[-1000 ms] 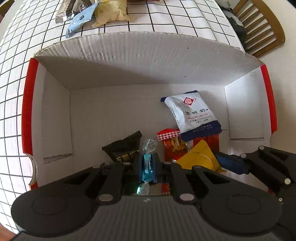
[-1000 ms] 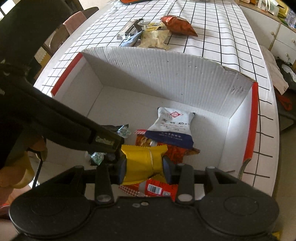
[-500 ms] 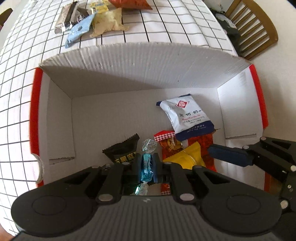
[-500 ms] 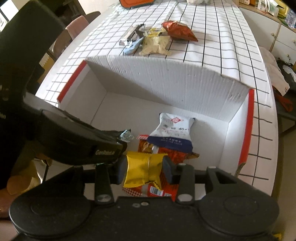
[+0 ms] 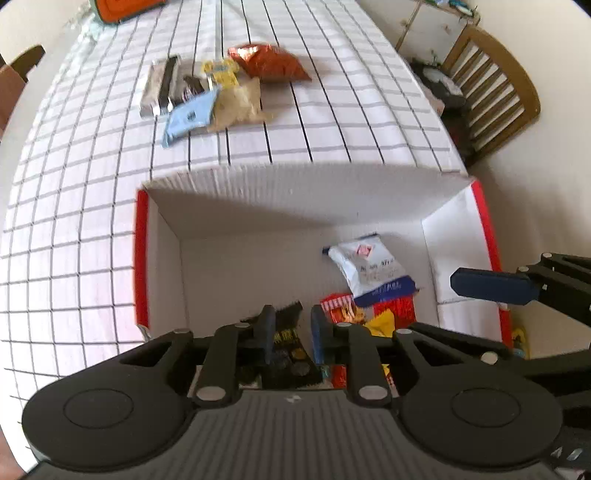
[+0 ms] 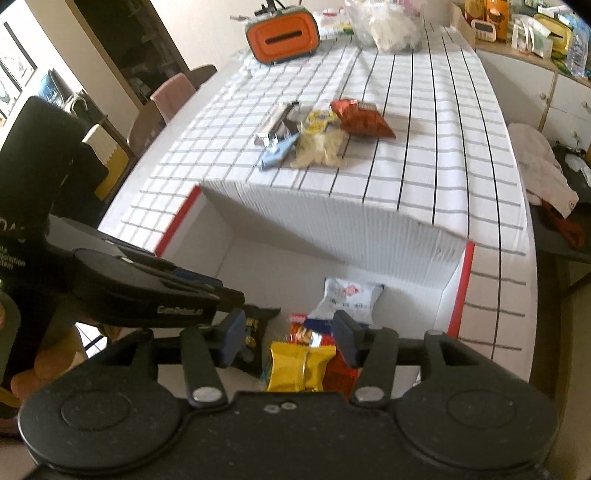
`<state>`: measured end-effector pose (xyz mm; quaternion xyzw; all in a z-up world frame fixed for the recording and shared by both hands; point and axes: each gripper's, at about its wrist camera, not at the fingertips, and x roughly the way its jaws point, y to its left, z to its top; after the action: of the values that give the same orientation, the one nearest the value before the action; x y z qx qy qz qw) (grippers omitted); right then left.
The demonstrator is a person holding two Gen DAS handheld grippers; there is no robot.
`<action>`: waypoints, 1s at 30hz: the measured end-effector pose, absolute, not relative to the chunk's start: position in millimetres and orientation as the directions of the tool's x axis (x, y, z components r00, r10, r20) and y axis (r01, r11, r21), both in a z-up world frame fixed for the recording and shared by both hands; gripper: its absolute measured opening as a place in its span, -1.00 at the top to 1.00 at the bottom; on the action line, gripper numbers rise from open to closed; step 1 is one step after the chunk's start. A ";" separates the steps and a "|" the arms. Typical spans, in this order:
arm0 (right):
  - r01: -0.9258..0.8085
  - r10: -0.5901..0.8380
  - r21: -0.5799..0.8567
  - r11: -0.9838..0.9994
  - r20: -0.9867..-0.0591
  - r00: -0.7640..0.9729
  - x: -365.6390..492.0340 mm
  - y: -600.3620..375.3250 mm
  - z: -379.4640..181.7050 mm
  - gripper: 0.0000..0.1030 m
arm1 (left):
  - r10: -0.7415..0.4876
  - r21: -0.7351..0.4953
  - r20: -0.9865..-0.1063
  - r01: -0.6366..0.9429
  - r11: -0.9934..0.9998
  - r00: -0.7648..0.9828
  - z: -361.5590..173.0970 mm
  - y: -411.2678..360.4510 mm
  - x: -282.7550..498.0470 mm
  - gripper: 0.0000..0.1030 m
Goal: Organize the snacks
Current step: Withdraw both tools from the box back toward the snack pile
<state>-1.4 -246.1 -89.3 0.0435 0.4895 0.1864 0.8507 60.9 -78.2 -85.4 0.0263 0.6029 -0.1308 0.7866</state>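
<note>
A white cardboard box [image 5: 141, 258] with red edges [image 6: 463, 288] holds a white-and-blue packet [image 5: 369, 269] [image 6: 347, 299], a red packet [image 5: 340, 306], a black packet [image 6: 255, 332] and a yellow packet [image 6: 299, 365]. My left gripper [image 5: 291, 334] hovers above the black packet [image 5: 288, 347]; its jaws are opening with nothing between them. My right gripper [image 6: 289, 341] hangs over the yellow packet, which lies loose in the box, and its jaws are opening too. Beyond the box, more snacks lie on the checked cloth: an orange-red bag [image 5: 269, 66] [image 6: 360, 118], a pale bag [image 5: 240, 107], a light-blue packet [image 5: 190, 118] and silver bars [image 5: 160, 88].
An orange case [image 6: 282, 35] and a clear bag stand at the table's far end. A wooden chair [image 5: 487, 85] is on the right, with clothes [image 6: 539, 166] heaped on a seat. More chairs [image 6: 170, 99] line the left side. The right gripper's blue finger [image 5: 491, 284] reaches in beside the box's right wall.
Both grippers have risen out of the box and their jaws have parted. The teal candy has left the left gripper and the yellow packet has dropped from the right one into the box.
</note>
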 end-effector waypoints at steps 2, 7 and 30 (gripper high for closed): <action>-0.276 0.367 0.263 0.925 -0.807 0.463 0.7 -247.2 -83.9 -0.06 | -0.177 -0.115 -0.949 0.238 0.964 0.259 -78.8 -75.5 61.4 0.50; -0.282 0.383 0.274 0.920 -0.782 0.491 7.3 -249.5 -69.4 -0.19 | -0.169 -0.099 -0.935 0.229 0.968 0.312 -64.2 -68.1 63.7 0.22; -0.271 0.370 0.255 0.928 -0.702 0.608 84.0 -247.3 -13.2 -0.82 | -0.136 -0.063 -0.846 0.155 0.986 0.516 -5.9 -7.1 129.1 -0.58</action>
<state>84.0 -247.3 -13.2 0.0613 0.4046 0.1793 0.8946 129.1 -7.1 -5.9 0.0102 0.4847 -0.0835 0.8706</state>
